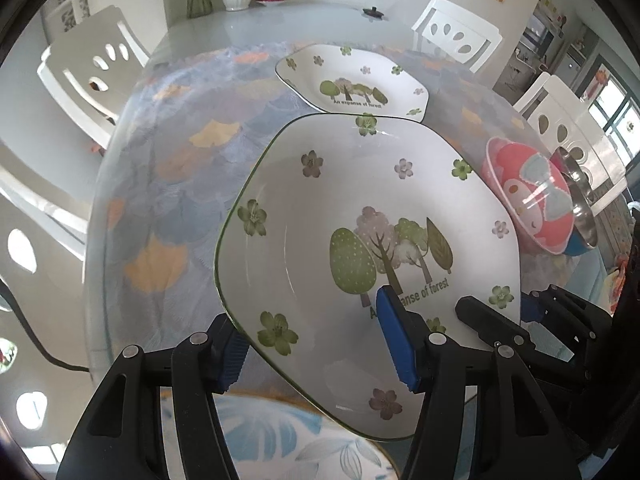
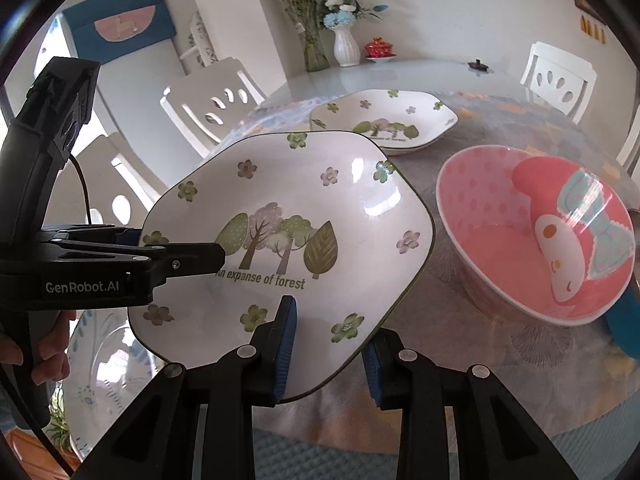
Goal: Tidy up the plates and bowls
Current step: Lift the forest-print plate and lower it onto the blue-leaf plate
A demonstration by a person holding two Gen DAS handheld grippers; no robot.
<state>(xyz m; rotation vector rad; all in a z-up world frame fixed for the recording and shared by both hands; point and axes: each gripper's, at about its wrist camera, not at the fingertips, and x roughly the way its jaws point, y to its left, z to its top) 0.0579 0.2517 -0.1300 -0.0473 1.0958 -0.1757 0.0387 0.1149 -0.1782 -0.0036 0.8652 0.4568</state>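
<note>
A white hexagonal plate (image 1: 320, 208) (image 2: 280, 184) with a forest print and a green rim hangs tilted above the table, held from two sides. My left gripper (image 1: 312, 348) is shut on its near rim, one blue pad on top and one underneath. In the right wrist view, my right gripper (image 2: 328, 356) is shut on another edge of the same plate. A matching forest plate (image 1: 352, 76) (image 2: 384, 120) lies farther back on the table. To the right stands a pink cartoon bowl (image 1: 528, 196) (image 2: 500, 216).
A blue leaf-patterned plate (image 1: 280, 440) (image 2: 100, 360) lies under the held plate, near the table's front edge. A steel bowl (image 1: 580, 200) sits behind the pink one. White chairs (image 1: 92, 76) ring the table. A white vase (image 2: 346, 48) and a red pot (image 2: 378, 48) stand at the far end.
</note>
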